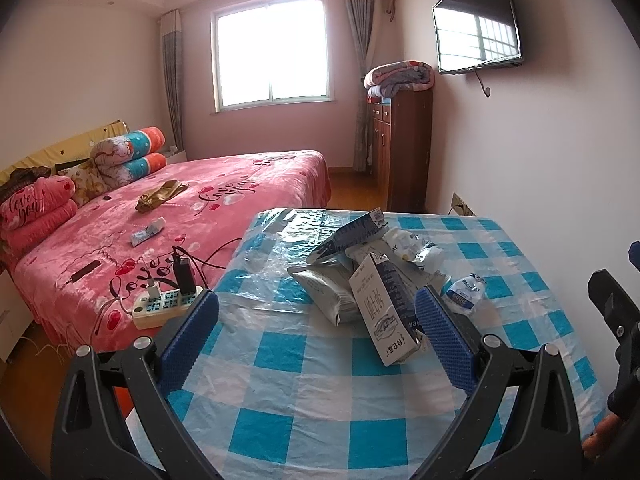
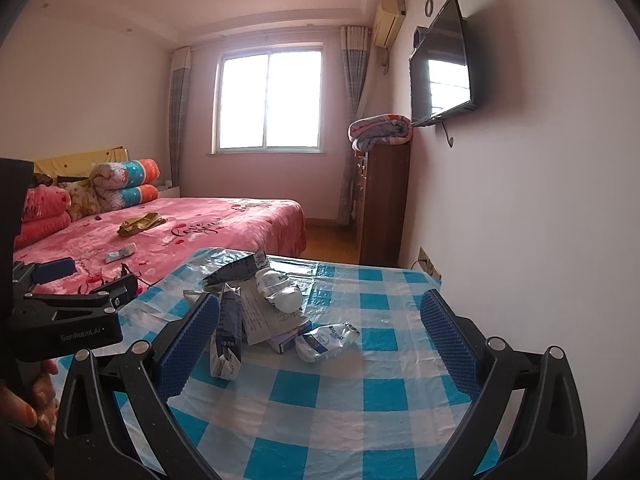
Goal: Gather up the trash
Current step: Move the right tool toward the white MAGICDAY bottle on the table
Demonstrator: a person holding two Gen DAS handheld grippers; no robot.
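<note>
Holding both tools spread and empty, you have the left gripper (image 1: 316, 316) and the right gripper (image 2: 320, 340) poised above the checked table (image 1: 304, 412). Trash: a heap mid-table, comprising an upright milk carton (image 1: 382, 308), flattened cartons (image 1: 352, 236), and a crumpled white wrapper (image 2: 326, 340) lying nearest the right tool. No bin is in view, perhaps hidden below. Straddle the upright carton squarely across its broad faces; close gently so it does not topple or crush.

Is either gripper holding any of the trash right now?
No. The left gripper and right gripper are both open over the table, holding nothing.
</note>
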